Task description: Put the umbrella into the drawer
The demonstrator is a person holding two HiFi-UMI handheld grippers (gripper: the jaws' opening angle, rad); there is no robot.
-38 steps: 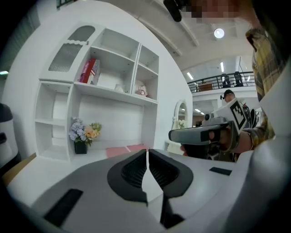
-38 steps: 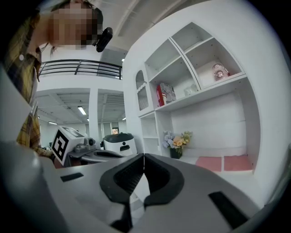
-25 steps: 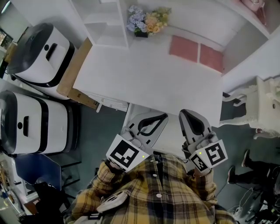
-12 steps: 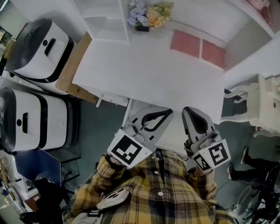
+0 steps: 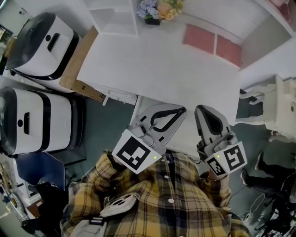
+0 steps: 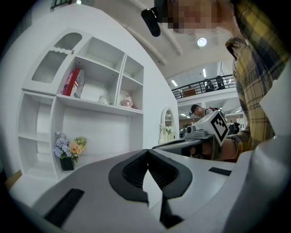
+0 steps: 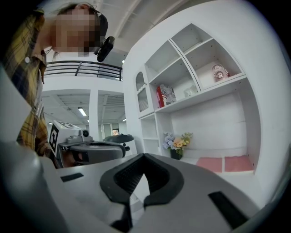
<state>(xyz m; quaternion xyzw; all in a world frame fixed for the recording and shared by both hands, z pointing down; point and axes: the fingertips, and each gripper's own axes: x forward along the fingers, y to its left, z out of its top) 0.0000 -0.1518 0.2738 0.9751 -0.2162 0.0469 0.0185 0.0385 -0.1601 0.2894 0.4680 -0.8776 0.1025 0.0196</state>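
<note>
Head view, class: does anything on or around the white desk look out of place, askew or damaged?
A flat cardboard box sits at the left side of the white desk, by the white machines: it looks stashed there. The flowers and pink mats sit tidily; nothing looks spilled or broken.

desk (image 5: 157, 69): white
shelves (image 6: 95, 127): white
mats (image 5: 200, 39): pink
flowers (image 5: 159, 7): purple and orange
pot (image 5: 152, 21): black
shirt (image 5: 171, 203): yellow with dark checks
left gripper (image 5: 181, 111): grey and black, with black-and-white squares
right gripper (image 5: 202, 110): grey and black, with black-and-white squares
machines (image 5: 41, 46): white with black bands
cardboard (image 5: 76, 65): brown
book (image 6: 72, 83): red
chair (image 5: 37, 171): blue
</note>
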